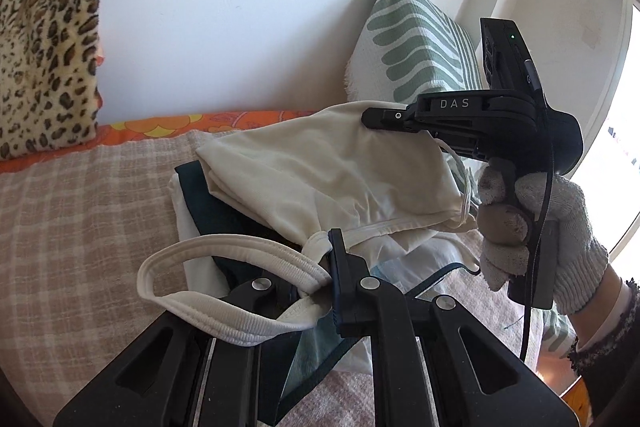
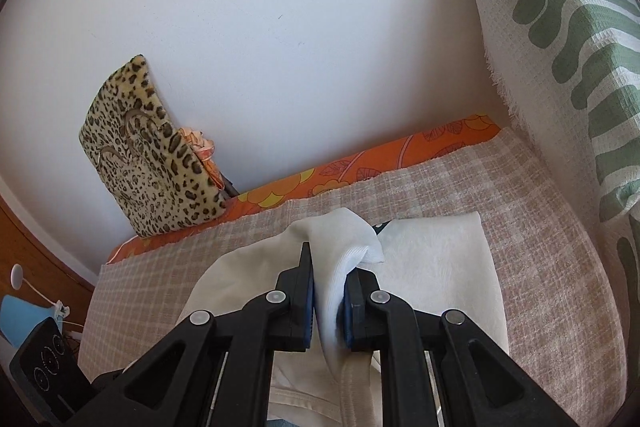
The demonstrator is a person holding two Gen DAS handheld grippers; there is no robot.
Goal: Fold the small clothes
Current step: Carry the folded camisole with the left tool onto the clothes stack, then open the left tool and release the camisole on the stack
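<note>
A cream tank top (image 1: 320, 175) hangs stretched between both grippers above a pile of clothes. My left gripper (image 1: 330, 263) is shut on its ribbed strap end, and a white strap loop (image 1: 224, 287) droops to the left of the fingers. My right gripper (image 1: 370, 117), held by a gloved hand (image 1: 536, 231), grips the far corner of the same top. In the right wrist view that gripper (image 2: 326, 291) is shut on a bunched white fold of the cream tank top (image 2: 340, 259). Under it lie a dark teal garment (image 1: 204, 199) and white cloth (image 2: 440, 259).
The clothes lie on a beige checked blanket (image 1: 80, 211) over an orange flowered sheet (image 2: 360, 171). A leopard-print cushion (image 1: 48, 39) leans on the white wall at left, a green-and-white patterned pillow (image 1: 416, 39) at right. A bright window (image 1: 624, 131) is at far right.
</note>
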